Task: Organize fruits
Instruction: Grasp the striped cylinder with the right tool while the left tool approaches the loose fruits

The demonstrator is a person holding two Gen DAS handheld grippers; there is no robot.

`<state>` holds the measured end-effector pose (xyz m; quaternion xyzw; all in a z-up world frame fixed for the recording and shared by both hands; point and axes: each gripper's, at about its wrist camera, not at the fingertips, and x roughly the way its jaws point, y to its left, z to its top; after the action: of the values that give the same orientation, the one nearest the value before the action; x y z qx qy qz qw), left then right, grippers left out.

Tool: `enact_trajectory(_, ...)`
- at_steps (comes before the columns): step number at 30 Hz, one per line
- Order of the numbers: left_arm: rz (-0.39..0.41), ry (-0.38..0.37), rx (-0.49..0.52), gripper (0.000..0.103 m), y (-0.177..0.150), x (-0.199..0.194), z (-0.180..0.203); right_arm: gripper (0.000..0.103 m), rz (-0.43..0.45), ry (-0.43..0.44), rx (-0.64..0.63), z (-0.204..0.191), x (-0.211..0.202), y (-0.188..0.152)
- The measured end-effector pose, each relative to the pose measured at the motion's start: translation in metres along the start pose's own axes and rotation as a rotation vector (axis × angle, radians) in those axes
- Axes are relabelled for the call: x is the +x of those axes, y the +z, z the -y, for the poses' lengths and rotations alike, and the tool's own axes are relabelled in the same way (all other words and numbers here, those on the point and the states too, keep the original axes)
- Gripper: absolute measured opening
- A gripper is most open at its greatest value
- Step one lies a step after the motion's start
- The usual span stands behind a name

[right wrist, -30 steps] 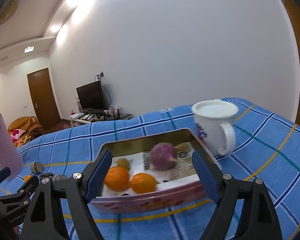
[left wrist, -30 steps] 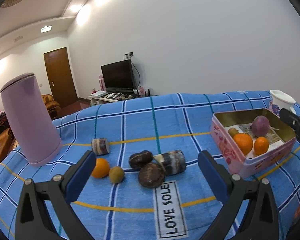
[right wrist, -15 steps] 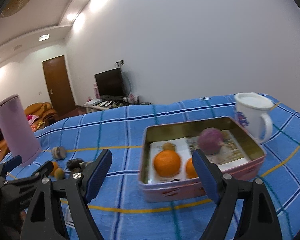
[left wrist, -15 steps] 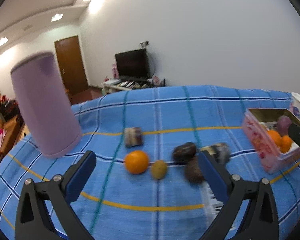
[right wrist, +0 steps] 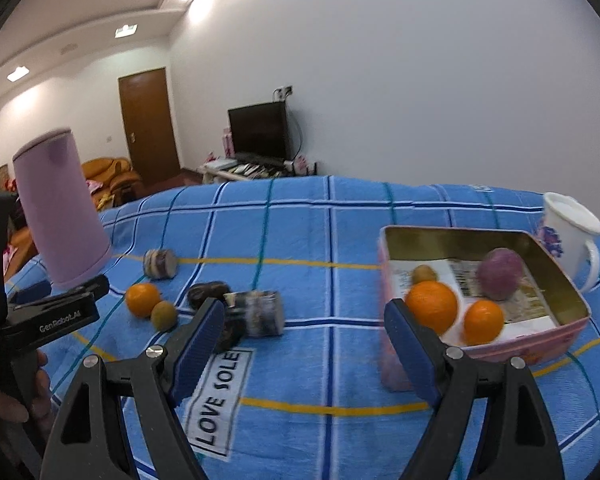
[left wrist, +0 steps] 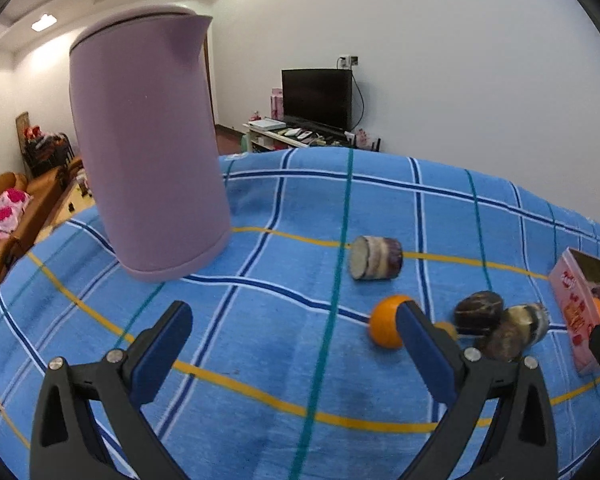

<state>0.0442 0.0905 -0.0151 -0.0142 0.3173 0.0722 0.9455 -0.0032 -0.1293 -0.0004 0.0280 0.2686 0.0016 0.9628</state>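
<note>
On the blue checked cloth lie an orange (right wrist: pixel 142 299), a small greenish fruit (right wrist: pixel 164 315), a dark fruit (right wrist: pixel 206 292) and two cut striped pieces (right wrist: pixel 262 312) (right wrist: pixel 160 264). To the right, the pink tin (right wrist: pixel 452 231) holds two oranges (right wrist: pixel 432 306) (right wrist: pixel 483 320), a purple fruit (right wrist: pixel 502 268) and a small brown fruit (right wrist: pixel 424 274). My right gripper (right wrist: pixel 304 312) is open and empty above the cloth, between the loose fruit and the tin. My left gripper (left wrist: pixel 292 316) is open and empty over bare cloth. Its right finger hides part of the orange (left wrist: pixel 382 322).
A tall purple kettle (left wrist: pixel 148 152) stands close at the left, just beyond the left gripper. A white mug (right wrist: pixel 572 240) stands right of the tin. A hand (right wrist: pixel 4 400) holds the left tool at the lower left of the right wrist view. The cloth bears a "LOVE SOLE" label (right wrist: pixel 216 396).
Both grippers swung left across the table. The kettle now looms large in the left wrist view and the tin has slid to its right edge. Both stay open.
</note>
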Motion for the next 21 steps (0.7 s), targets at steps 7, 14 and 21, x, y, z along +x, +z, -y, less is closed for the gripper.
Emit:
enact_trajectory(7,-0.002,0.090,0.039,0.103,0.004,0.004,-0.016,0.065,-0.129,0.049,-0.065,-0.022,0.028,0.000)
enact_trajectory(14,-0.028,0.043,0.013,0.103,0.006,0.006,-0.022,0.054,-0.229,0.112,-0.011,-0.024,0.066,0.006)
enact_trajectory(21,-0.019,0.008,0.035,0.103,0.009,-0.002,-0.017,0.052,-0.256,0.179,0.096,-0.015,0.085,0.009)
